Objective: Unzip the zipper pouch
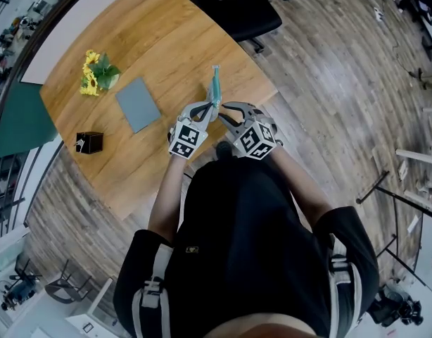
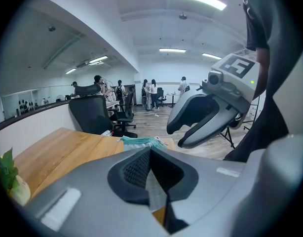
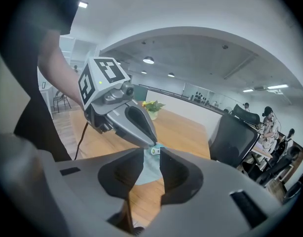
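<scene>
Your left gripper (image 2: 150, 153) is clamped tight on a thin strip of cloth at the near end of the pouch (image 1: 215, 86), with the jaws pressed together on it and no gap showing. Just beside its tip sits the small white zipper pull (image 3: 155, 151), right at the mouth of your right gripper (image 3: 151, 154). That gripper's jaws stand a little apart, with the pull between their tips and teal cloth showing in the gap, and I don't judge them to be pinching yet. The coming move turns on one relation. The pouch's long axis runs straight away from you, out over the near edge of the table (image 1: 167, 34), and the left gripper anchors the end closest to your body. The pull therefore has to travel away from that anchor along the pouch, and the right gripper is the one placed to take it. Only the right gripper view shows the pull. The left gripper view shows just the pinched cloth and the far part of the pouch past its tips, and the head view alone gives the pouch's direction — though not whether its far end touches the wood. Farther out on the table lie a grey notebook (image 1: 137, 103), some flowers (image 1: 96, 72) and a small black box (image 1: 89, 141), all well apart from your hands.
</scene>
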{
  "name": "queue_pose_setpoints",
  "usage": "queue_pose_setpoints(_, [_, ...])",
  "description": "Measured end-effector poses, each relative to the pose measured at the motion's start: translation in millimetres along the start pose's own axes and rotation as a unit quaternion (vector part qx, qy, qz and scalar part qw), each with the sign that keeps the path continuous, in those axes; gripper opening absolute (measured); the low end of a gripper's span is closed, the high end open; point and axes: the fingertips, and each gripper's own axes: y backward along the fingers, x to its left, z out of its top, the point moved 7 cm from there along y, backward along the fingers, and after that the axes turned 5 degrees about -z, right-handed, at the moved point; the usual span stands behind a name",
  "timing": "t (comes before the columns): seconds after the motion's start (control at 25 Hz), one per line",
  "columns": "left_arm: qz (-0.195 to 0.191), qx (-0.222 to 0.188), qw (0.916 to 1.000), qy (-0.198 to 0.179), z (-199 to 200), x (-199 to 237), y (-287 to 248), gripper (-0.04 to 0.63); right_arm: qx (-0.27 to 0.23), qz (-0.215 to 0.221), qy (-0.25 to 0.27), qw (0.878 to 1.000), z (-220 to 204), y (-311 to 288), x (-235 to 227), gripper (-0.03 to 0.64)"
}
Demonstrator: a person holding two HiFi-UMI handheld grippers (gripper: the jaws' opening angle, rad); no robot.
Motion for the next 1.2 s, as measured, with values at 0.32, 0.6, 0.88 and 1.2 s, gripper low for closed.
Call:
queue_pose_setpoints(0.32, [-0.008,-0.005,0.9998,-0.018,13.2,-17.3,8.4,0.000,-0.017,-0.025,0.005,1.000,7.7,9.9,-0.1,0.075])
queue_pose_setpoints(0.6, [-0.001,-0.006,0.9998,-0.020,15.4,-19.4,14.1,0.000,-0.022,-0.041,-0.007,0.999,9.3,20.7,-2.6,0.047])
queue_pose_setpoints(0.88, [-0.002,-0.006,0.9996,-0.027,18.3,-25.5,15.5,0.000,-0.022,-0.045,-0.006,0.999,5.2,22.5,0.5,0.031])
queue_pose_setpoints(1.2, [-0.002,-0.007,0.9995,-0.032,18.6,-31.8,15.7,0.000,-0.028,-0.057,-0.002,0.998,3.6,26.9,2.5,0.015])
